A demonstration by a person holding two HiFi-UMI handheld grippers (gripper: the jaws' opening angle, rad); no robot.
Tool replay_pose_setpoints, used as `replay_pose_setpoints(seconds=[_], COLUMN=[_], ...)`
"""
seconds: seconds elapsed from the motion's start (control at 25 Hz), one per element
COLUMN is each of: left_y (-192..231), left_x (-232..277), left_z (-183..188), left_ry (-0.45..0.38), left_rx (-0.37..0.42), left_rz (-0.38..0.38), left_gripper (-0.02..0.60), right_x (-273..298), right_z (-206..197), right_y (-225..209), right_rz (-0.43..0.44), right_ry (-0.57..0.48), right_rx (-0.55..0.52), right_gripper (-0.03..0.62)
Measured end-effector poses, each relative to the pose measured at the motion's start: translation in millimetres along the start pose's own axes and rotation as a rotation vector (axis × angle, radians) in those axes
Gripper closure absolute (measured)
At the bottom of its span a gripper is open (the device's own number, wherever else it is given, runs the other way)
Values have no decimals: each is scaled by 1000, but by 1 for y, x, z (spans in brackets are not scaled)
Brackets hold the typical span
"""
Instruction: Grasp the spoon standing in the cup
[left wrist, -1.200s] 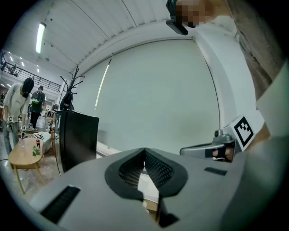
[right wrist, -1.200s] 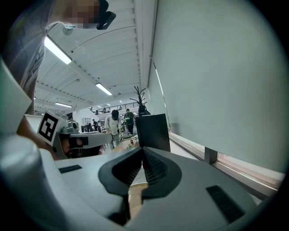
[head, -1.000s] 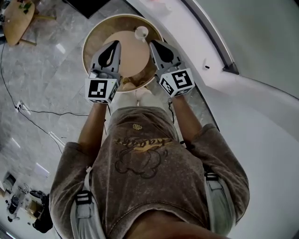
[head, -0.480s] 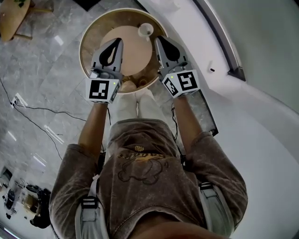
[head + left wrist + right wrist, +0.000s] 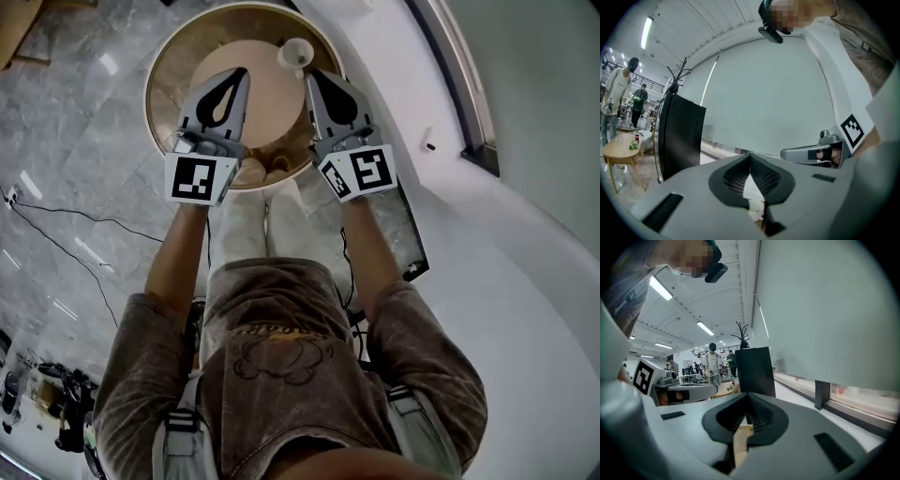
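A white cup stands at the far edge of a round wooden table; I cannot make out the spoon in it. My left gripper hovers over the table's middle, left of the cup, with its jaws together and nothing between them. My right gripper sits just on the near side of the cup, shut and holding nothing. In the left gripper view the shut tips partly hide the cup below them. The right gripper view shows shut tips above the table top.
A tall black panel stands beyond the table, with a coat stand behind it. A small wooden side table and people are farther back. Cables run over the marble floor. A white curved ledge runs along the right.
Both grippers have sunk together towards the table top, side by side, with their jaws unchanged. The table and cup fill more of the head view now.
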State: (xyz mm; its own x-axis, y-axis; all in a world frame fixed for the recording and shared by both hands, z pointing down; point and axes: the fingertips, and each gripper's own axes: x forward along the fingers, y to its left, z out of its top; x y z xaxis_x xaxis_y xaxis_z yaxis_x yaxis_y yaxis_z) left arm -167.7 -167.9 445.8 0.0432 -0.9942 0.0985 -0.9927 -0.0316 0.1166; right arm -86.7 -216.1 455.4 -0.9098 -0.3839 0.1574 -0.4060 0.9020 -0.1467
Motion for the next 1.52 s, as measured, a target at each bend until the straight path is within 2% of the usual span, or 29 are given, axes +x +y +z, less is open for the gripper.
replay_pose_setpoints(seconds=[0.4,1.0,1.04,1.12,1.2,1.28,1.52], left_y=[6,8,9,13,16,14,15], left_x=[7,14,14,15,16,19,19], left_z=[-48,-66,-67,-70,-73,-76,-88], left_ry=[20,49,52,54,55,61,86], left_rx=[-26,-51,-53,-55,-52,-60,-57], left_rz=[3,-4,-4,-3,-3,-9,-5], left_gripper=[563,564,563,563,564,563,563], right_x=[11,18,20,24,29,30,32], right_z=[-41,-68,-70,-74,-80,-87,-110], right_y=[-5,-12,-11,-9,-5,-5,-15], right_rz=[3,4,3,13,31,43,36], right_ry=[22,56,59,69,79,93,153], right_rx=[2,1,7,22,27,26,29], right_gripper=[576,571,545,396,328,301,299])
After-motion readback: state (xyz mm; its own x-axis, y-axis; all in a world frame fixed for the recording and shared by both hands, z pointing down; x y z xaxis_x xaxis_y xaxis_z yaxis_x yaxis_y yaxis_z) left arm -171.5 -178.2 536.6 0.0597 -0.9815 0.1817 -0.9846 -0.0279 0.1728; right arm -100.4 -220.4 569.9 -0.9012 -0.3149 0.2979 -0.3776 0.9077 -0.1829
